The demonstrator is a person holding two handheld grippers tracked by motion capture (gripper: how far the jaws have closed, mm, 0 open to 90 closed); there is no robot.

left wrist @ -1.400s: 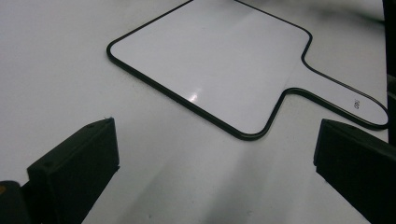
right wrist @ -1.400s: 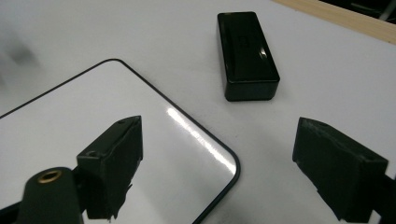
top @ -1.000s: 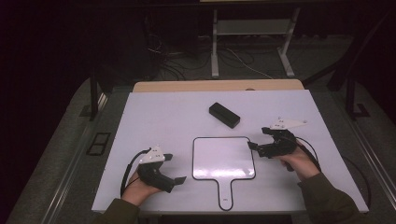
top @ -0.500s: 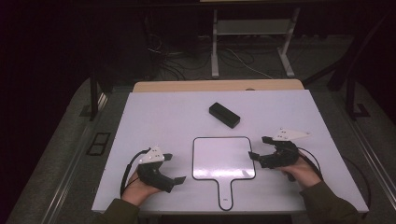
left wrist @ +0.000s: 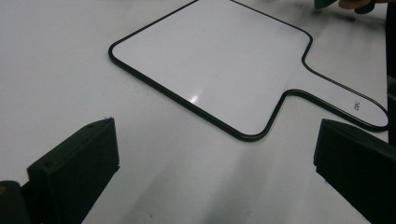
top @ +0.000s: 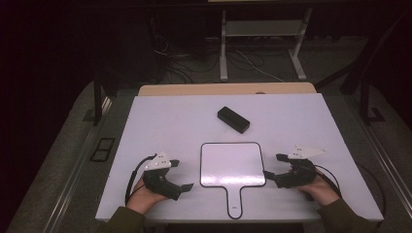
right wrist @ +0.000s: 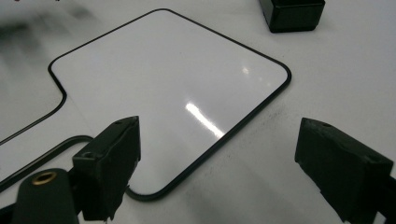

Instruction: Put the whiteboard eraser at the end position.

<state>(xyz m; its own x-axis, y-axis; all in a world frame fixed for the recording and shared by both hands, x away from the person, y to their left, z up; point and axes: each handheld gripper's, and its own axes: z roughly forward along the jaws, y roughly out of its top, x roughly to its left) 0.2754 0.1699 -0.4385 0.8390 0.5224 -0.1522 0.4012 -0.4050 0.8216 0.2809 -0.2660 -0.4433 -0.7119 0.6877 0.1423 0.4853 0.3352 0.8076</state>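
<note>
A white paddle-shaped board [top: 233,165] with a thin black rim lies flat near the table's front edge, its handle pointing toward the person. My left gripper [top: 182,174] rests on the table to the board's left, open and empty; in the left gripper view the board [left wrist: 215,65] lies ahead of the wide-apart jaws [left wrist: 215,163]. My right gripper [top: 273,165] sits low at the board's right edge, open, nothing between its jaws. In the right gripper view [right wrist: 233,168] the board's corner [right wrist: 163,84] lies just in front of the jaws.
A black rectangular block [top: 233,120] lies on the white table [top: 160,121] beyond the board, also seen as the block [right wrist: 292,14] in the right gripper view. A wooden strip [top: 228,89] borders the far edge. Cables and a stand's legs lie on the floor behind.
The right gripper has come down and back toward the person, now low beside the board's right edge. The left gripper, the board and the block have not moved.
</note>
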